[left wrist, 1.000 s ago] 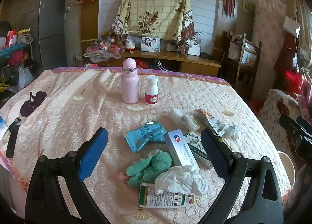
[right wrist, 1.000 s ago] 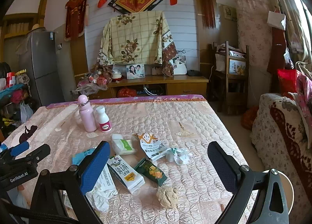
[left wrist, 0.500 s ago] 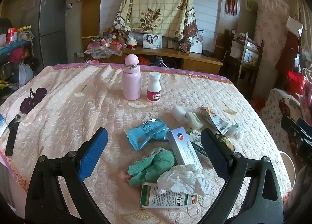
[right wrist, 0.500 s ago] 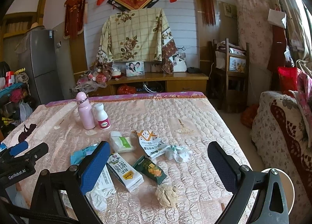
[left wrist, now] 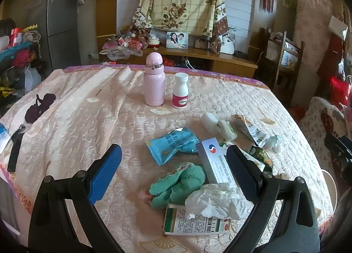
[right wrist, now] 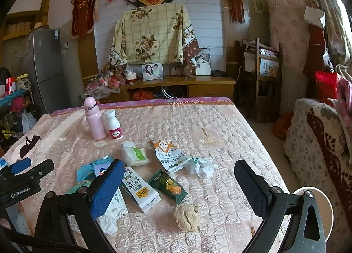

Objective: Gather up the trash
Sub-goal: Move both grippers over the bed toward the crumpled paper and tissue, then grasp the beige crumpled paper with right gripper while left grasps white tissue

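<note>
Pink quilted cloth (right wrist: 220, 125) covers the whole table, with a purple band along its far edge, and behind it stand a wooden sideboard (right wrist: 187, 82), a grey refrigerator (right wrist: 47, 66) at the far left, and a flowered cloth (right wrist: 151, 35) hanging on the wall. A sofa with a patterned cover (right wrist: 319, 143) is at the right. On the far left part of the table a pink bottle (left wrist: 154, 81) stands upright with its cap on, and a small white bottle (left wrist: 180, 93) stands just beside it on the right, also capped; what is inside them cannot be seen. The trash lies in the near middle of the table: a blue packet (left wrist: 173, 144), a white and silver box (left wrist: 214, 161) touching it, a green cloth (left wrist: 180, 183), a crumpled white tissue (left wrist: 216, 201) lying on a flat green and white box (left wrist: 195, 224), a milk carton (right wrist: 139, 188), a dark green wrapper (right wrist: 168, 184), a white wrapper (right wrist: 169, 154) and a brown paper ball (right wrist: 187, 216). The left gripper (left wrist: 173, 175) is spread wide above the green cloth and holds nothing. The right gripper (right wrist: 179, 183) is also wide apart and empty, above the carton and the dark wrapper.
</note>
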`<move>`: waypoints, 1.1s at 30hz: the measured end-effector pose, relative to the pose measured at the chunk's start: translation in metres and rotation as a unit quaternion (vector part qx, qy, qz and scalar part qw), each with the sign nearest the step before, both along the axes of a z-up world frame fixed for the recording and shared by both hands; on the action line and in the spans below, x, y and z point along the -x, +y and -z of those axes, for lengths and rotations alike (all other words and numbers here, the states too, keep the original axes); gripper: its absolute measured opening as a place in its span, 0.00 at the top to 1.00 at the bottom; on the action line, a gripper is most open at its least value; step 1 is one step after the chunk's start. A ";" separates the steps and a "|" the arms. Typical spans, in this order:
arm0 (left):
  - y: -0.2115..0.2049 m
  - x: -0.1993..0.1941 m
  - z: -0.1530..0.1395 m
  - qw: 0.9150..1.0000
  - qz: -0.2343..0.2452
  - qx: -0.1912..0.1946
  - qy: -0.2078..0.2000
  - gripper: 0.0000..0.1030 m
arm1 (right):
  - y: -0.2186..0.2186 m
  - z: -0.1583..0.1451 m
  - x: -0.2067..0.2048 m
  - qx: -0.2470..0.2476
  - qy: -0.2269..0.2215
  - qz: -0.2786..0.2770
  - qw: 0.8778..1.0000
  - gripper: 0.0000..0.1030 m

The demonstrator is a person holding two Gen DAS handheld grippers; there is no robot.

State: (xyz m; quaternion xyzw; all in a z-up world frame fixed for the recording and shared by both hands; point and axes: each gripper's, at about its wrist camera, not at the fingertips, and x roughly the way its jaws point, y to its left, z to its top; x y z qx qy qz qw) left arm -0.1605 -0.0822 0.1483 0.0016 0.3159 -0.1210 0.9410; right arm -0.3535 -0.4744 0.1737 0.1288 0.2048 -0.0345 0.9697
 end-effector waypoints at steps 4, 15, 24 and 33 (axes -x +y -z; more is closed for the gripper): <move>0.000 -0.001 0.001 1.000 -0.001 -0.001 0.000 0.07 | 0.000 0.005 -0.002 -0.001 0.004 -0.001 1.000 0.04; 0.004 -0.007 0.007 1.000 -0.005 0.000 0.008 0.07 | 0.003 0.015 -0.007 -0.001 0.017 -0.011 1.000 0.04; 0.011 -0.013 0.012 1.000 -0.011 -0.004 0.020 0.07 | 0.004 0.021 -0.010 0.004 0.029 -0.020 0.999 0.04; 0.029 -0.025 0.006 0.999 0.004 -0.016 0.041 0.07 | 0.006 0.029 -0.014 0.013 0.045 -0.046 0.998 0.04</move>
